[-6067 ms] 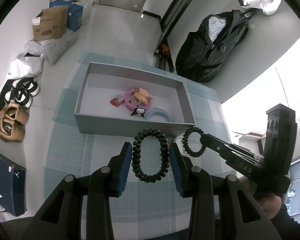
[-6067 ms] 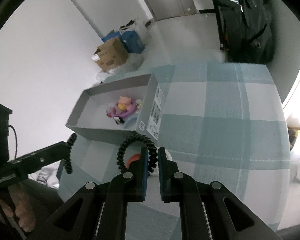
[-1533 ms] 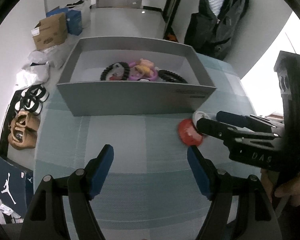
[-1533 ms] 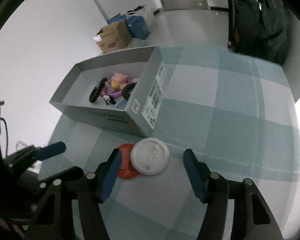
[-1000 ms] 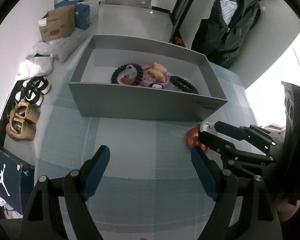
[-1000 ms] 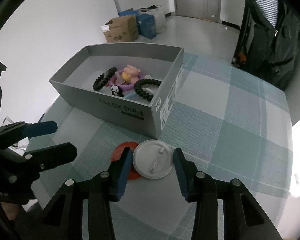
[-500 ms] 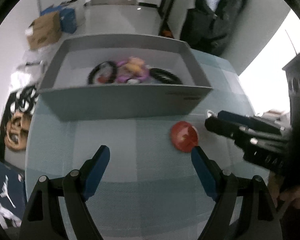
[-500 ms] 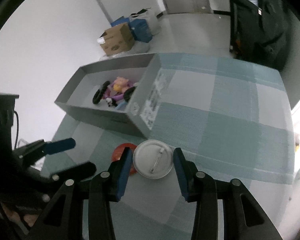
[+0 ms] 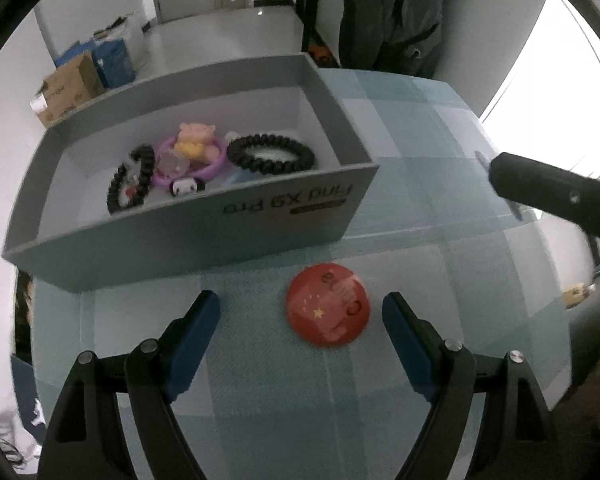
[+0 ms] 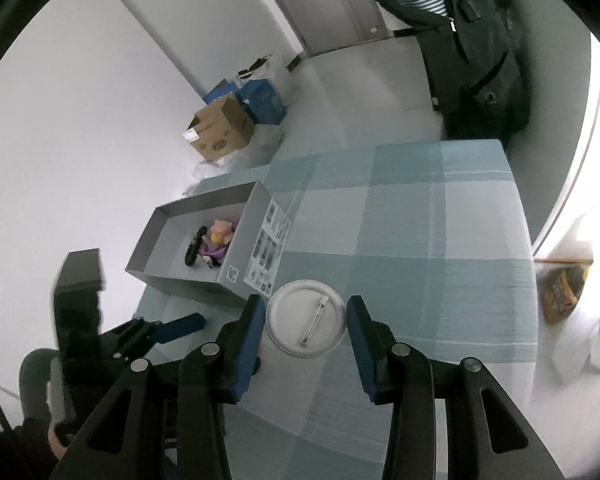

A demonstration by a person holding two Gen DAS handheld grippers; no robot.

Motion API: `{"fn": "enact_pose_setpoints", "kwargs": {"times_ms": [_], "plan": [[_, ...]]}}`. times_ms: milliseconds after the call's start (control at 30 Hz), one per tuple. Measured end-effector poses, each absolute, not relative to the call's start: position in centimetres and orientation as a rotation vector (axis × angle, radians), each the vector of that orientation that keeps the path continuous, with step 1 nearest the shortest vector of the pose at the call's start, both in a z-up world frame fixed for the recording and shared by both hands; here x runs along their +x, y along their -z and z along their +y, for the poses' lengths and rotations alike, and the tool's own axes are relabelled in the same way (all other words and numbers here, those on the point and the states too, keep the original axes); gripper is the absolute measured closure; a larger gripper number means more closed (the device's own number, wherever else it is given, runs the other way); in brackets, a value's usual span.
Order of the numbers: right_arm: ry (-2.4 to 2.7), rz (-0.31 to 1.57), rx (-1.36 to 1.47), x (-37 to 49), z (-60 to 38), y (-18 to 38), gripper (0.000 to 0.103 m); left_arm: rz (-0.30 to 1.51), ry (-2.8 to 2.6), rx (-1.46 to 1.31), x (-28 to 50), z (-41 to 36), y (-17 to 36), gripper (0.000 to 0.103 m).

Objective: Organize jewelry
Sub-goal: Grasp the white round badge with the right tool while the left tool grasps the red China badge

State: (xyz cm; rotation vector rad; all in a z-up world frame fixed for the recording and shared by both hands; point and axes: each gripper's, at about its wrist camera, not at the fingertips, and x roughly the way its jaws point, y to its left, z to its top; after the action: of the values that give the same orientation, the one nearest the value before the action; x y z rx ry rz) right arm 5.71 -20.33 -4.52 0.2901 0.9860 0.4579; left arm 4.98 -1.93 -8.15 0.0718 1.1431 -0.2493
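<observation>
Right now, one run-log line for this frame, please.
left gripper: open over red badge | right gripper: shut on white badge, pin side up | grey box: holds hair ties, charms

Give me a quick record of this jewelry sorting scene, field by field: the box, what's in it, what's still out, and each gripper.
box: grey box, open, on the checked cloth
in box: two black coil ties, a purple ring, small charms
still out: red badge lying on the cloth in front of the box
left gripper: open, jaws either side of the red badge, not touching it
right gripper: shut on white badge, pin side up
</observation>
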Motion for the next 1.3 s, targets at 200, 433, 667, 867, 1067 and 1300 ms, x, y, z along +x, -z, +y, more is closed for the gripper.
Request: {"fn": "enact_pose_setpoints", "kwargs": {"times_ms": [200,433,667,867,1067,1300], "plan": [[-0.451,0.987,0.317,5.5,-21.3,4.5,0.062,1.154,0.216,0.098,5.1,-2.1,8.3,0.023],[-0.453,0.975,0.338,5.2,-22.0,4.0,0.062,1.162,0.219,0.102,5.2,-2.5,8.3,0.024],[-0.451,0.977,0.336,5.2,-22.1,4.1,0.062,1.149,0.276,0.122,5.2,-3.2,7.7,0.066],[-0.455,0.982,0.33,5.3,-21.9,4.1,0.062,1.152,0.29,0.115,5.2,-3.1,7.7,0.066],[-0.442,0.981,0.334,5.4,-22.0,4.2,0.062,1.162,0.292,0.094,5.4,-3.0,7.6,0.066],[-0.409,0.989,0.374,6.0,-23.0,4.7,0.074,1.168,0.318,0.075,5.3,-2.9,7.3,0.066]]}}
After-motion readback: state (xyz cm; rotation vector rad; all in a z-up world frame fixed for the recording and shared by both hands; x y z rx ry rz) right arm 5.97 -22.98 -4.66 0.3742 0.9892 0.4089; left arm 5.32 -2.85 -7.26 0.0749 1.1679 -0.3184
